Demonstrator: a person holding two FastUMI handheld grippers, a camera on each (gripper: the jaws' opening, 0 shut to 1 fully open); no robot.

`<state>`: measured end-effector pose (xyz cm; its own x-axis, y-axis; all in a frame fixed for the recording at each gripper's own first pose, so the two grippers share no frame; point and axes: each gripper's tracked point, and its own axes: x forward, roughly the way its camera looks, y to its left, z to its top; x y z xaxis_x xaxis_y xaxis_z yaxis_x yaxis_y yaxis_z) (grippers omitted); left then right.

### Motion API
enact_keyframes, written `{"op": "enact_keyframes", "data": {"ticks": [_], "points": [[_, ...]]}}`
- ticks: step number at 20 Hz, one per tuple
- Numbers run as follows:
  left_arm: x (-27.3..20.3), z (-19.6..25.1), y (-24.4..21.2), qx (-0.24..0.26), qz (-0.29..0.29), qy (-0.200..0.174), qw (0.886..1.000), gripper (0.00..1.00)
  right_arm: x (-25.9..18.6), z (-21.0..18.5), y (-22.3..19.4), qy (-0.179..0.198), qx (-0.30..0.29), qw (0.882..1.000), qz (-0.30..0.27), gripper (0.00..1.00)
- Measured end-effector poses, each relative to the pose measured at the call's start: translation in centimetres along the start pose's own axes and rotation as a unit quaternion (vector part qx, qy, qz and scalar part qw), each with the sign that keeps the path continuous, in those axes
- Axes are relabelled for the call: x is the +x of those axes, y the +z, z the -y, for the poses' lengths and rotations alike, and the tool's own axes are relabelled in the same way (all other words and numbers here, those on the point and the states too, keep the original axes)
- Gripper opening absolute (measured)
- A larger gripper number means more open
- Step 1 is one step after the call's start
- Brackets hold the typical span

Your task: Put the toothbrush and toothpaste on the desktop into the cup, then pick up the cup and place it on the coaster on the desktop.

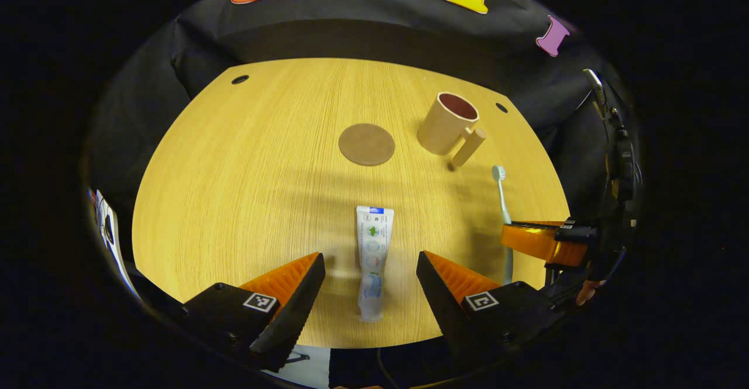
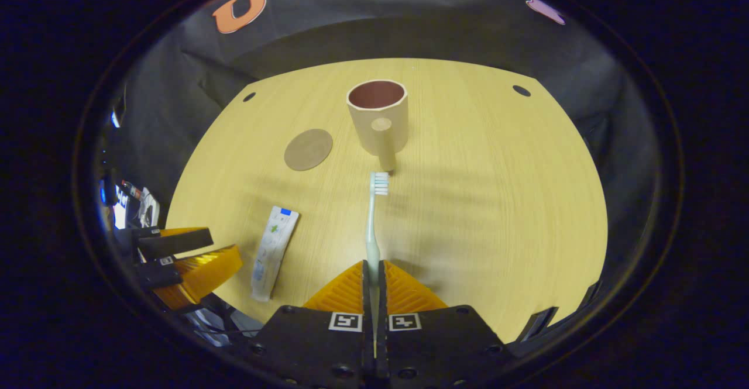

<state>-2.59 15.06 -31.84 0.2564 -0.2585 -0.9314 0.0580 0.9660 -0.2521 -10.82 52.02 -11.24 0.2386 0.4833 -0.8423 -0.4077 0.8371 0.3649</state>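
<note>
A round wooden desktop (image 1: 234,202) stands in front of black cloth. In the left gripper view, the left gripper (image 1: 370,272) hangs over the near edge with its 2 orange fingers spread wide and holding nothing. The toothpaste (image 1: 373,260) lies flat between them, lengthwise, touching neither finger. Beyond it a round brown coaster (image 1: 367,144) lies bare on the desktop. To the coaster's right stands the tan cup (image 1: 447,123), upright, mouth open, its peg handle pointing toward the camera.

In the right gripper view, the right gripper (image 2: 374,278) has its 2 fingers clenched together on the handle of the toothbrush (image 2: 373,225). The brush reaches straight forward, its bristle head just short of the cup's handle. The toothpaste lies to the left, near the left gripper's orange fingers.
</note>
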Motion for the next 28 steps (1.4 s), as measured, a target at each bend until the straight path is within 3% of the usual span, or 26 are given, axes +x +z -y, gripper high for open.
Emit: {"op": "enact_keyframes", "data": {"ticks": [7, 11, 17, 20, 28], "points": [[3.4, -0.9, -3.1, 0.010, -0.076, -0.005, 0.997, 1.00, -1.4, -0.2, 0.6, -0.009, 0.002, 1.000, 0.020, 0.02], [4.5, -1.1, -3.8, 0.027, -0.097, -0.008, 0.995, 0.95, -2.0, -0.5, 1.3, -0.003, 0.001, 0.999, 0.033, 0.02], [5.0, -1.2, -3.3, 0.034, -0.104, -0.003, 0.994, 0.63, -1.9, -0.9, 2.7, -0.001, -0.008, 0.999, 0.049, 0.02], [5.1, -1.3, -3.3, 0.021, -0.115, -0.001, 0.993, 0.39, -1.6, -0.9, 3.6, 0.003, -0.010, 0.998, 0.057, 0.02], [4.5, -1.0, -0.4, 0.019, -0.092, -0.010, 0.995, 0.18, -2.0, -0.7, 8.7, 0.018, -0.009, 0.991, 0.134, 0.02]]}}
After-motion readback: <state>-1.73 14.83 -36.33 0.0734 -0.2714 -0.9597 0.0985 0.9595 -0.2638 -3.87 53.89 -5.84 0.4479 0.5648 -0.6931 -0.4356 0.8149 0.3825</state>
